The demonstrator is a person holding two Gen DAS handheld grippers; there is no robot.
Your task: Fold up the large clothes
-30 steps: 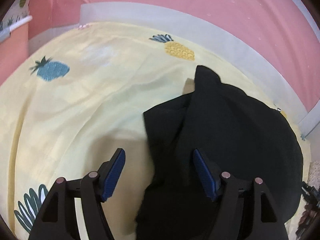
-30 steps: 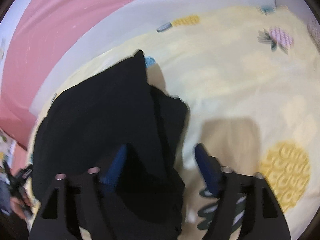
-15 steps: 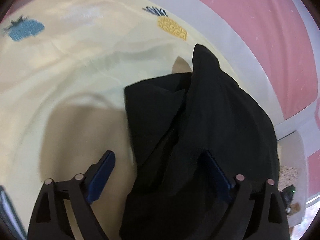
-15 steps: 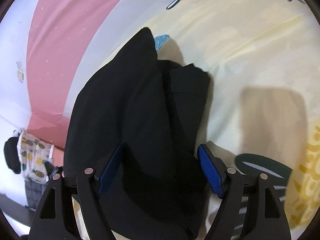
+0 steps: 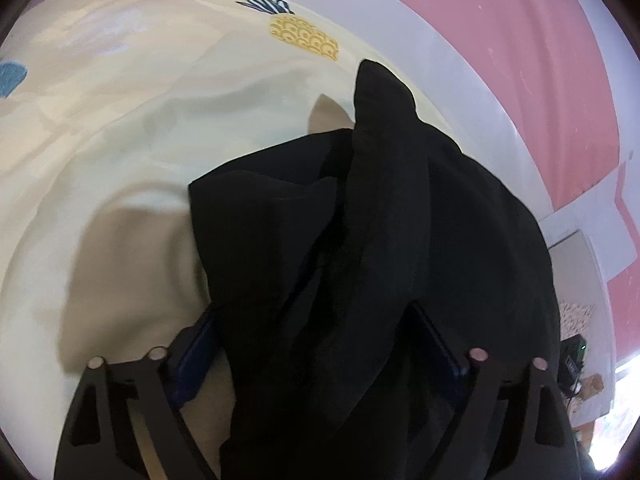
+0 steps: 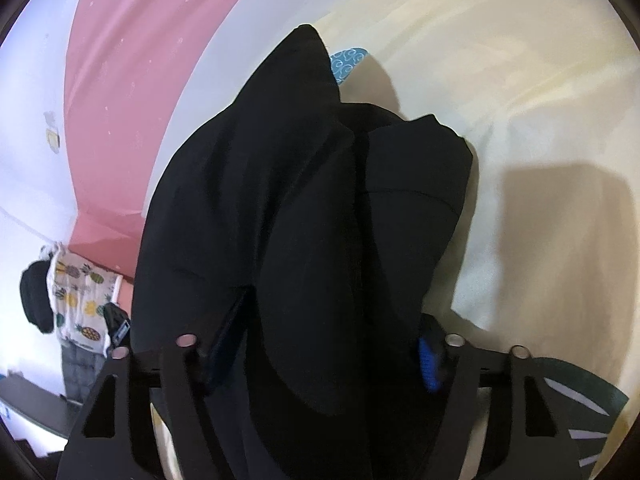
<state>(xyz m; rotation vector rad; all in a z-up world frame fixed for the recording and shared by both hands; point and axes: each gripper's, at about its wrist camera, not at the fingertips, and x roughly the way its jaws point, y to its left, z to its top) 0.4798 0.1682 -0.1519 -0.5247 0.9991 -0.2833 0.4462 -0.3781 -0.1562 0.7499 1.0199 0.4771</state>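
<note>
Lying bunched on the yellow sheet: black garment, long axis running away from both cameras, peak far
Left gripper and right gripper spread wide, cloth between fingers; pink wall behind

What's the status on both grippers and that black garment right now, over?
Left gripper open, jaws straddling the black garment. Right gripper open, same straddle. Garment bunched on the pineapple-print sheet, not flat. Nothing else in the way.
</note>
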